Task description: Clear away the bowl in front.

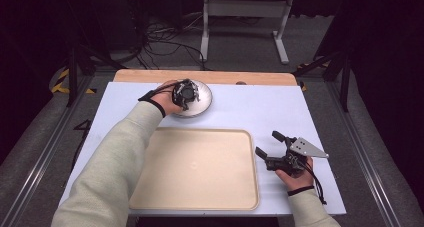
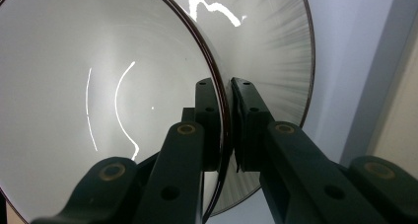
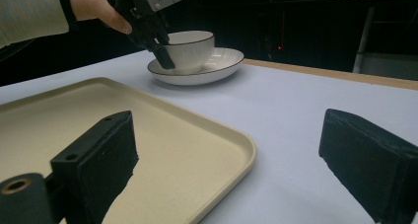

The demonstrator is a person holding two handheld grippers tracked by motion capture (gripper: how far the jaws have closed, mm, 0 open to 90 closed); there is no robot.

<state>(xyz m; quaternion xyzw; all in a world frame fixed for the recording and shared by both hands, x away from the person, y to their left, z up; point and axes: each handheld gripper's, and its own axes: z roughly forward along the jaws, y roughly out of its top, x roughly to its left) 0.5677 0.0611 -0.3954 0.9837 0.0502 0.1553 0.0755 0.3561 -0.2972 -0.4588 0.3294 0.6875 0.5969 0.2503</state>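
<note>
A white ribbed cup with a dark rim stands on a matching saucer at the back of the table. My left gripper comes down on the cup's near side. One jaw is inside the cup and the other outside. The left gripper is shut on the cup's wall. From above, the hand and left gripper cover the cup over the saucer. My right gripper rests open on the table at the right, its jaws holding nothing.
A large beige tray lies bare at the front middle, between the two hands, with its corner just left of the right gripper. The white mat covers the table. A wooden edge runs along the back.
</note>
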